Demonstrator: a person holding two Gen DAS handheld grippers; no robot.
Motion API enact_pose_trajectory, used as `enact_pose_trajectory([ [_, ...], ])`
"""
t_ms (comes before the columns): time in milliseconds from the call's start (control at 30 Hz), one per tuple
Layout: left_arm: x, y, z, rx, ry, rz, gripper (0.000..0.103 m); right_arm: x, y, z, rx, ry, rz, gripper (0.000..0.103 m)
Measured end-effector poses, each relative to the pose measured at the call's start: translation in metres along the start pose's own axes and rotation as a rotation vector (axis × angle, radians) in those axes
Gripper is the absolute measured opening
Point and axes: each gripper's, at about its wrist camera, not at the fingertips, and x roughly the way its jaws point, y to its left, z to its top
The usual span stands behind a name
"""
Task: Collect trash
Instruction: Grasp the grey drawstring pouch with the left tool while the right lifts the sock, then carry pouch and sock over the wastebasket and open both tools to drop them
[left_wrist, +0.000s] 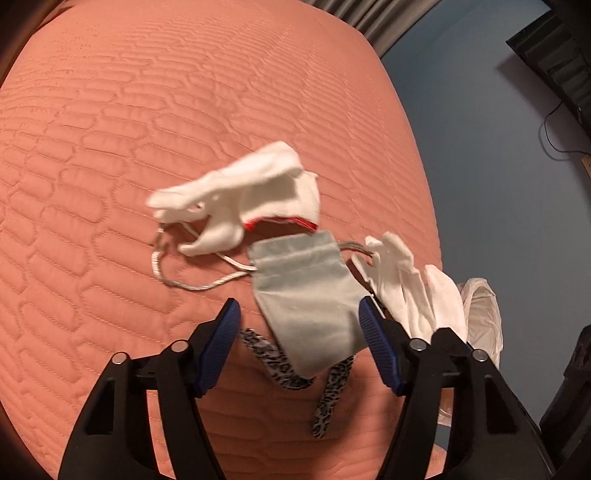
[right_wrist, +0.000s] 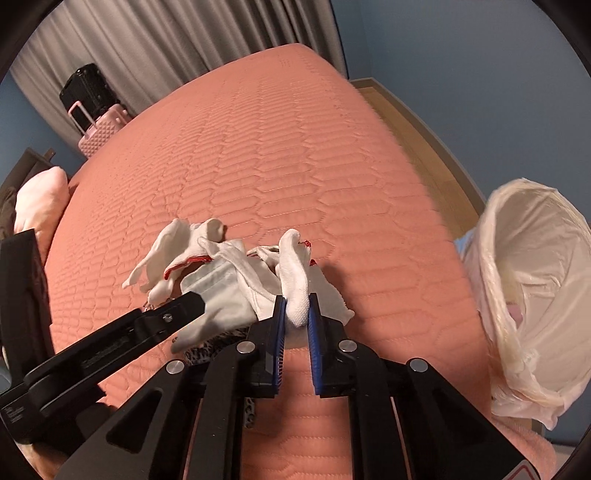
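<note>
On the salmon-pink quilted bedspread (left_wrist: 184, 92) lies a small heap of soft items. Two white knit gloves can be counted: one with a red cuff edge (left_wrist: 240, 195) lying farther up the bed, and a second glove (left_wrist: 410, 288) at the right edge of the heap in the left wrist view. Between them sits one pale grey drawstring pouch (left_wrist: 306, 295) with silvery-white cords (left_wrist: 192, 280) trailing to its left. One leopard-print strip of fabric (left_wrist: 328, 402) pokes out from beneath the pouch.

The left gripper (left_wrist: 299, 325) hangs over the pouch with its jaws partly open; the blue pads (left_wrist: 218, 350) stand on either side of the pouch's lower part, and the right pad is at the pouch's edge, though whether it presses on the cloth cannot be told.

The right gripper (right_wrist: 295, 310) has its jaws nearly together, pinching a white glove (right_wrist: 295, 280) whose fingers stand up between the blue pads (right_wrist: 280, 339). The other, red-edged glove (right_wrist: 166, 258) and the pouch (right_wrist: 214, 291) lie just left of it, with the left gripper's black finger (right_wrist: 170, 317) reaching in over them.

One bin lined with a translucent white bag (right_wrist: 524, 295) stands open at the right side of the bed. Beyond the far corner of the bed are two suitcases, one black (right_wrist: 88, 88) and one pink (right_wrist: 101, 129), in front of grey curtains (right_wrist: 166, 44).
</note>
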Motion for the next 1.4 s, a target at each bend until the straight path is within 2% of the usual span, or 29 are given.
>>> enact_pose_trajectory([
  [67, 0.007, -0.006, -0.001, 0.016, 0.009, 0.007, 0.051, -0.006, -0.007, -0.002, 0.013, -0.005, 0.001, 0.011],
  [167, 0.014, -0.011, -0.003, 0.040, 0.018, 0.028, 0.030, -0.014, -0.015, -0.005, 0.028, -0.009, 0.005, 0.011],
  [233, 0.017, -0.013, -0.005, 0.057, 0.021, 0.048, 0.011, -0.019, -0.019, -0.007, 0.035, -0.014, 0.009, 0.011],
  [300, 0.014, -0.016, -0.007, 0.075, 0.014, 0.052, 0.005, -0.024, -0.021, -0.008, 0.038, -0.022, 0.012, 0.011],
  [533, -0.021, -0.031, -0.010, 0.130, -0.062, 0.031, 0.003, -0.051, -0.028, -0.008, 0.056, -0.075, 0.025, 0.011],
  [833, -0.087, -0.063, -0.018, 0.229, -0.163, -0.050, 0.003, -0.106, -0.039, -0.003, 0.067, -0.176, 0.031, 0.011],
  [1067, -0.121, -0.116, -0.027, 0.329, -0.214, -0.110, 0.003, -0.153, -0.058, -0.001, 0.086, -0.254, 0.023, 0.011],
  [1400, -0.130, -0.197, -0.053, 0.471, -0.241, -0.178, 0.003, -0.211, -0.100, -0.003, 0.127, -0.355, -0.022, 0.011],
])
